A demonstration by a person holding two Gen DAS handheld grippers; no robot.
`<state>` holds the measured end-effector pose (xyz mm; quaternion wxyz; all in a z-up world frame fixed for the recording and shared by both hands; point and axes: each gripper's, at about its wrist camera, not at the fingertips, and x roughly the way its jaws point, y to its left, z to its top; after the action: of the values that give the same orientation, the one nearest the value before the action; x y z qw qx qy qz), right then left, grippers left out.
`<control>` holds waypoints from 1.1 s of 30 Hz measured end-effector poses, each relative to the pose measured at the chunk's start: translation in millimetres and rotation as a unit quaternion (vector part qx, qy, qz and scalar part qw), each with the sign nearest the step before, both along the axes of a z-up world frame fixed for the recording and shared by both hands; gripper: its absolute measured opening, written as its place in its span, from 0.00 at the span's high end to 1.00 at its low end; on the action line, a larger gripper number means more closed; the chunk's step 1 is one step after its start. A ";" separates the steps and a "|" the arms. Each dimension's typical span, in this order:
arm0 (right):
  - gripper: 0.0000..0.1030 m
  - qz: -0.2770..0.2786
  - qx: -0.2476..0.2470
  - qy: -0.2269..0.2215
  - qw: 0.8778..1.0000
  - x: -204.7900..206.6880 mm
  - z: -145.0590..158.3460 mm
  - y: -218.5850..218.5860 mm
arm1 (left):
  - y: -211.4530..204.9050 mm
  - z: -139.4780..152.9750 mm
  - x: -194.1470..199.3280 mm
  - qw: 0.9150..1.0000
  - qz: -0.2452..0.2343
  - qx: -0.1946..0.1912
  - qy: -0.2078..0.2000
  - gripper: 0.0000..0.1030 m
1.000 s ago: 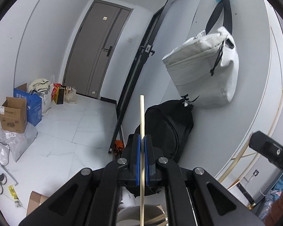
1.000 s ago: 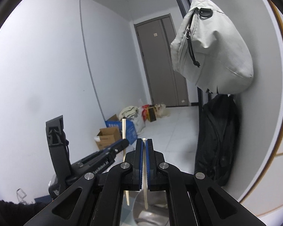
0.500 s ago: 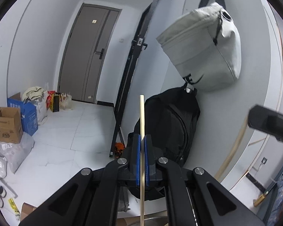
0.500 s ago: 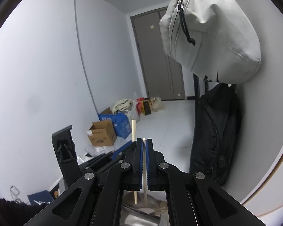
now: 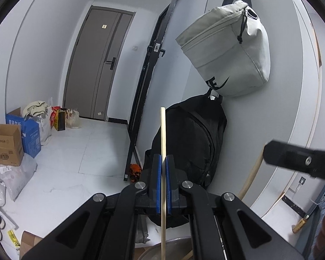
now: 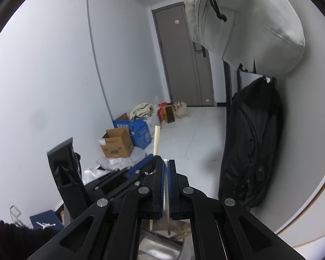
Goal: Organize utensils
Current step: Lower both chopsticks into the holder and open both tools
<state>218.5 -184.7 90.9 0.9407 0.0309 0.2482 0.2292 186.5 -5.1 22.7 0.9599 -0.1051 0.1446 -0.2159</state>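
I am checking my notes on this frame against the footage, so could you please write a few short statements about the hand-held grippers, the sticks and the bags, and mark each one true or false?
1. The left hand-held gripper is shut on a wooden stick. True.
2. The right hand-held gripper stands open with nothing in it. False: it is shut on a pale stick.
3. A grey bag hangs on the wall above a black backpack. True.
4. The door at the end of the room stands wide open. False: it is closed.
5. A metal container shows below the right hand-held gripper. True.
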 end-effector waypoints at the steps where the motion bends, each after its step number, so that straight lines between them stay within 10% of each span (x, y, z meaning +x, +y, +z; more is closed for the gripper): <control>1: 0.98 -0.001 0.001 0.003 1.000 -0.1 -2.0 -0.6 | 0.3 1.2 -1.1 1.000 -0.002 0.001 0.001 1.00; 21: 0.98 0.005 0.019 0.055 0.998 0.2 -38.9 -2.5 | -3.4 -6.6 -14.0 0.995 -0.078 0.034 0.059 1.00; 29: 0.76 -0.038 0.116 0.073 0.990 -7.6 -34.3 -40.9 | -2.2 1.2 -9.5 0.987 -0.112 0.039 0.109 0.98; 33: 0.69 -0.052 0.137 0.056 0.988 -23.6 -21.8 -54.6 | -2.6 2.4 -12.2 0.984 -0.118 0.047 0.125 0.67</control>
<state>195.0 -239.3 69.1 0.9228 0.1849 0.2650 0.2099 174.2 -7.6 25.0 0.9059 -0.0680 0.2852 -0.3056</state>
